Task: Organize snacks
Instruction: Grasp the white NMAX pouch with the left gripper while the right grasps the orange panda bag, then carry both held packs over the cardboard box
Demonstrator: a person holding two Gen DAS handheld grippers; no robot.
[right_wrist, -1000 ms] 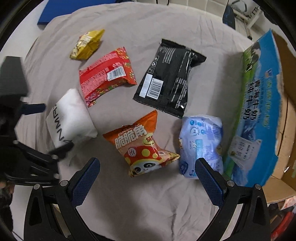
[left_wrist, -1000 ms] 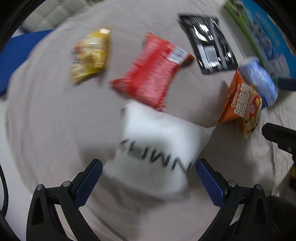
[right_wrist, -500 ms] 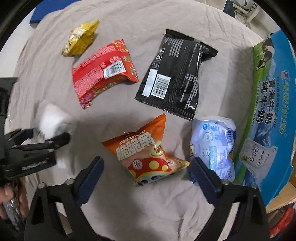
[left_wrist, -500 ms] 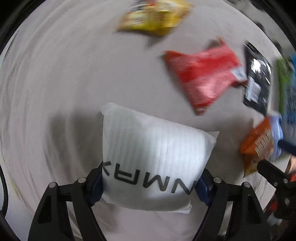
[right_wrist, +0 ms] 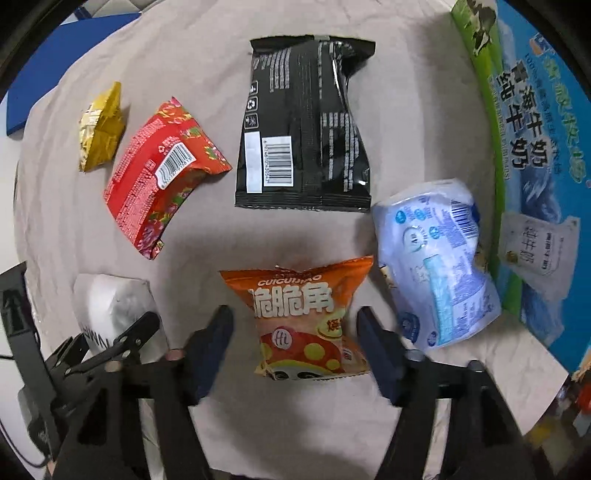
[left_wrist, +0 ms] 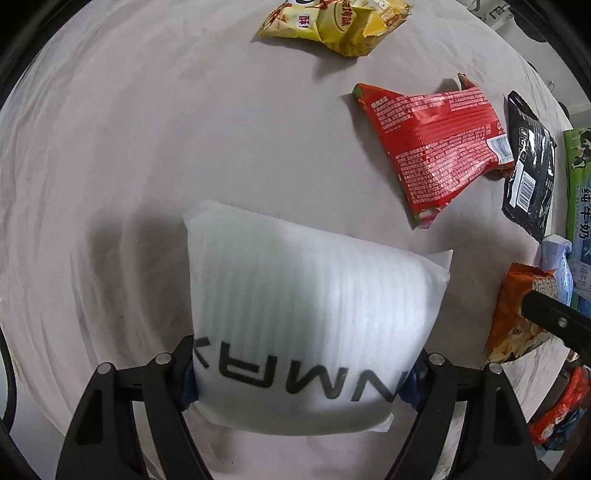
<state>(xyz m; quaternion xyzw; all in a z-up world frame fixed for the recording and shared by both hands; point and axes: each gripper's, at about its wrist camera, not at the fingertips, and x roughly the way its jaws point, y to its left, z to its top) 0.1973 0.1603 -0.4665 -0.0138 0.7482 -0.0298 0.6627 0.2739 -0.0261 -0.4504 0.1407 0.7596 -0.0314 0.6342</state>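
My left gripper [left_wrist: 299,384] is shut on the white foam pouch [left_wrist: 306,317], its blue pads pressed into both lower corners. The same white pouch [right_wrist: 110,306] shows at lower left in the right wrist view, held by the left gripper [right_wrist: 107,347]. My right gripper [right_wrist: 295,332] stands open around the orange snack bag [right_wrist: 303,317], one finger on each side, not touching it. On the grey cloth also lie a red bag [right_wrist: 159,177], a yellow bag [right_wrist: 99,129], a black bag [right_wrist: 306,129] and a pale blue bag [right_wrist: 436,258].
A blue and green milk carton box [right_wrist: 532,140] stands along the right edge of the cloth-covered table [left_wrist: 110,147]. A blue mat [right_wrist: 55,66] lies at the far left. In the left wrist view the red bag [left_wrist: 436,147] and yellow bag [left_wrist: 340,26] lie beyond the pouch.
My left gripper closed on the white pouch and swung left with it. My right gripper came down and forward until its fingers straddle the orange bag, narrowing somewhat.
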